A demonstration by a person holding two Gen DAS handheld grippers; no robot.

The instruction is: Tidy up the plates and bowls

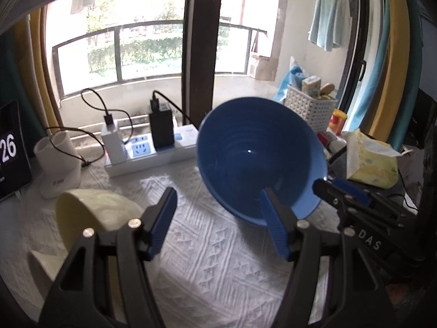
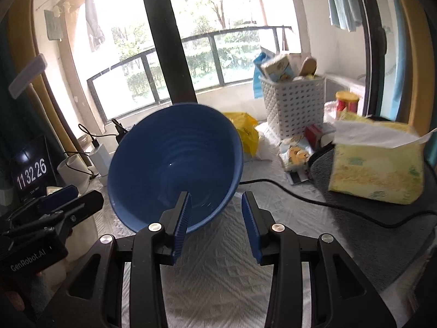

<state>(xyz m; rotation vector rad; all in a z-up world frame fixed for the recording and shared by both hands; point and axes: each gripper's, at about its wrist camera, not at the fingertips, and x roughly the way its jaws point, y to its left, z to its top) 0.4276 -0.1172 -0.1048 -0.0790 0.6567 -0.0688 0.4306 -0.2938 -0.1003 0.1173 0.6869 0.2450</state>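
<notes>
A blue bowl is tilted up on its edge on the white cloth, its inside facing both cameras; it also shows in the right wrist view. My left gripper is open, its right finger over the bowl's lower rim, its left finger clear of it. My right gripper is open, its left finger inside the bowl's lower rim, its right finger outside it. A pale yellow bowl lies tipped on its side at the left, beside my left gripper's left finger.
A white power strip with chargers and a white cup stand at the back left, a clock further left. A white basket, a tissue pack, snacks and a black cable crowd the right.
</notes>
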